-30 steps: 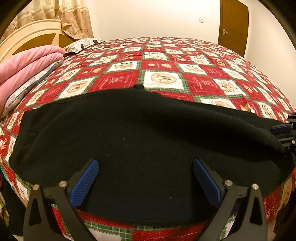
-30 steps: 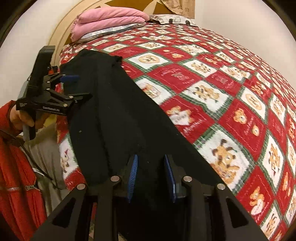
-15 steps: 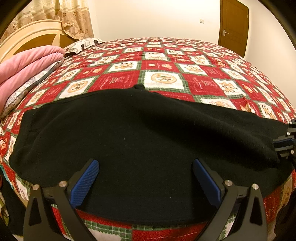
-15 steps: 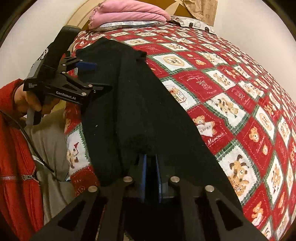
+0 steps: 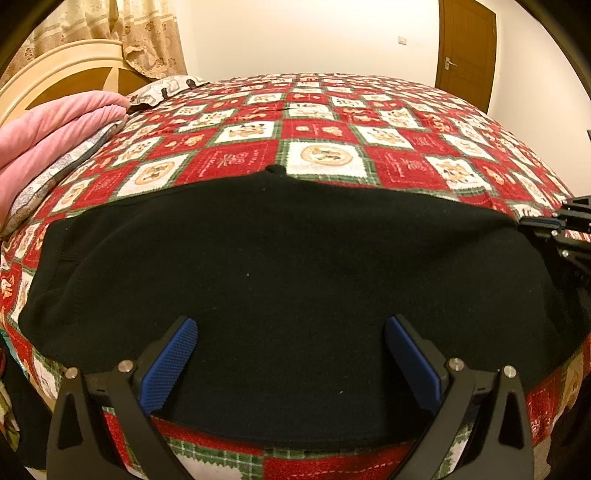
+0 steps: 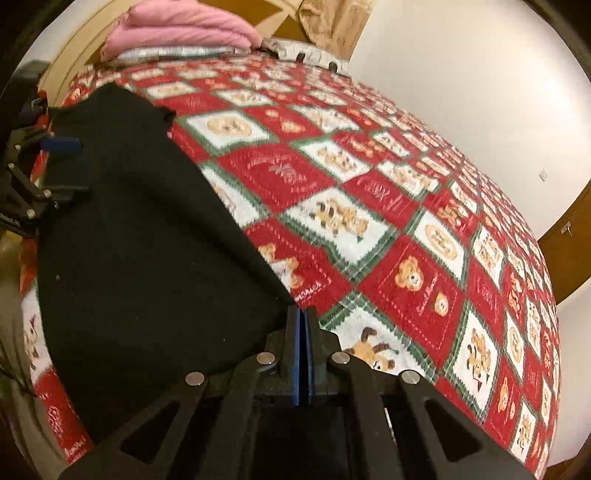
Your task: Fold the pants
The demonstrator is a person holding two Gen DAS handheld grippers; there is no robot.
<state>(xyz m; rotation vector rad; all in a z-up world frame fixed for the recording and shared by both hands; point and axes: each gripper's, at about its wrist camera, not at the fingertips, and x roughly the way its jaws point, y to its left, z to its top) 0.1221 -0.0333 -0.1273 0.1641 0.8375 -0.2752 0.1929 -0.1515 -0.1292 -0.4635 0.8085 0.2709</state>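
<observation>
Black pants point(image 5: 280, 280) lie spread across the near edge of a bed covered in a red, white and green patchwork quilt point(image 5: 317, 155). My left gripper point(image 5: 290, 328) hovers over the pants' near part, jaws wide open, nothing between its blue pads point(image 5: 166, 362). In the right wrist view the pants point(image 6: 140, 251) run along the bed's left side. My right gripper point(image 6: 303, 347) is shut on the pants' far edge at a corner, its pads pressed together. Seen from the left wrist, the right gripper point(image 5: 539, 222) pinches that edge at the far right. The left gripper point(image 6: 70, 166) shows at the left rim.
A folded pink blanket point(image 5: 48, 136) lies on pillows by the cream headboard point(image 5: 70, 70). A wooden door point(image 5: 465, 51) stands in the far wall. Curtains point(image 5: 147, 33) hang behind the headboard. Bare quilt stretches beyond the pants.
My right gripper's jaws went from partly open to shut on the pants' edge, and it swung toward the far side of the bed. The left gripper stayed still and open.
</observation>
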